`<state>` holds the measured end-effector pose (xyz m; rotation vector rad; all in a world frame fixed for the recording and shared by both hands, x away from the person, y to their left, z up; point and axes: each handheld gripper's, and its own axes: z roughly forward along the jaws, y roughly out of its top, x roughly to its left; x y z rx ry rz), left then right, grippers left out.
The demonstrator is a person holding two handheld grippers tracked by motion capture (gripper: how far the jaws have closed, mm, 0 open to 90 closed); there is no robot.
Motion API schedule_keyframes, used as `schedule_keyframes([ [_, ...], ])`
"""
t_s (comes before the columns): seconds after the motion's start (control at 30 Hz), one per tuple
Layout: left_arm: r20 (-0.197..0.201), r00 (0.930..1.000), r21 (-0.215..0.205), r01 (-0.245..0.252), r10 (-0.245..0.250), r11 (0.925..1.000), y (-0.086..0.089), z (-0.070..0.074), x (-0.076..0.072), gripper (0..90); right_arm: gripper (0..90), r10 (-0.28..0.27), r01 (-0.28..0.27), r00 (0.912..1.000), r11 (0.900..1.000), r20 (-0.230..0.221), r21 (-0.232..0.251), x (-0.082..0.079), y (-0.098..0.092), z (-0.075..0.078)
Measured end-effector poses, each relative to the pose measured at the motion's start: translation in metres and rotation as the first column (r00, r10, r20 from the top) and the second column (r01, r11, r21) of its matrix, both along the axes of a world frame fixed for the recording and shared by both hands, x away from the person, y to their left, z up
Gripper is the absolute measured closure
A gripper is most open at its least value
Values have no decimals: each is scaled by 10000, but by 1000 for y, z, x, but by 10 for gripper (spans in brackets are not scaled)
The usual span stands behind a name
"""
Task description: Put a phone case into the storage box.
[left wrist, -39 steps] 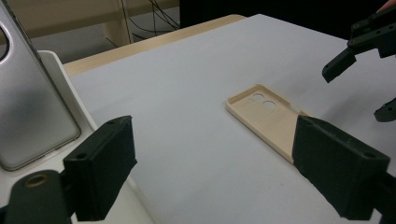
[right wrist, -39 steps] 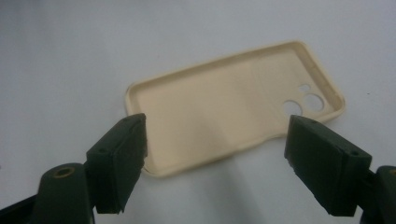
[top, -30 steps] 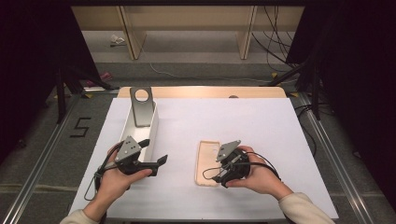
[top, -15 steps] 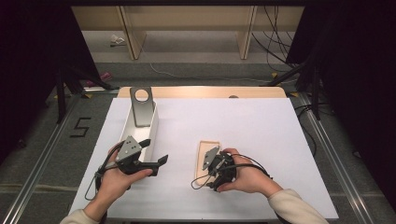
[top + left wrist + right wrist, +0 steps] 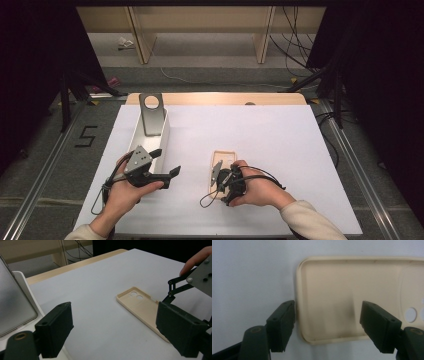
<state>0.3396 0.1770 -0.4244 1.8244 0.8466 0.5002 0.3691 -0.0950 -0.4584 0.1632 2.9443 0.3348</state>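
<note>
Readable marks: one only. A large dark numeral "5" (image 5: 86,136) stands on the grey floor left of the table, between the floor rail and the table's left edge, seen in the high view. It reads upright from the camera's side. Nothing else legible: the cream phone case (image 5: 222,165) shows bare plastic with no brand or lettering in either gripper view; the grey slab (image 5: 152,115) leaning in the white tray is plain in the high view, with no print that can be made out; the white table cover (image 5: 260,130) bears no writing; the grippers' black jaws and grey plate show no labels
</note>
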Motion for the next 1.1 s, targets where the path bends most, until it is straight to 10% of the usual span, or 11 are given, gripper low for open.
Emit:
schedule_keyframes([
  [0.47, 40, 10000, 16, 14, -15, 10000, 0, -1, 0, 142, 353, 308, -298, 9994, 9974, 130, -651, -1, 8, 0],
  [1.1, 80, 9999, 77, 102, -103, 9999, -2, -1, -1, 142, 745, 1269, -1298, 9914, 9856, -330, -1086, -15, 14, 2],
])
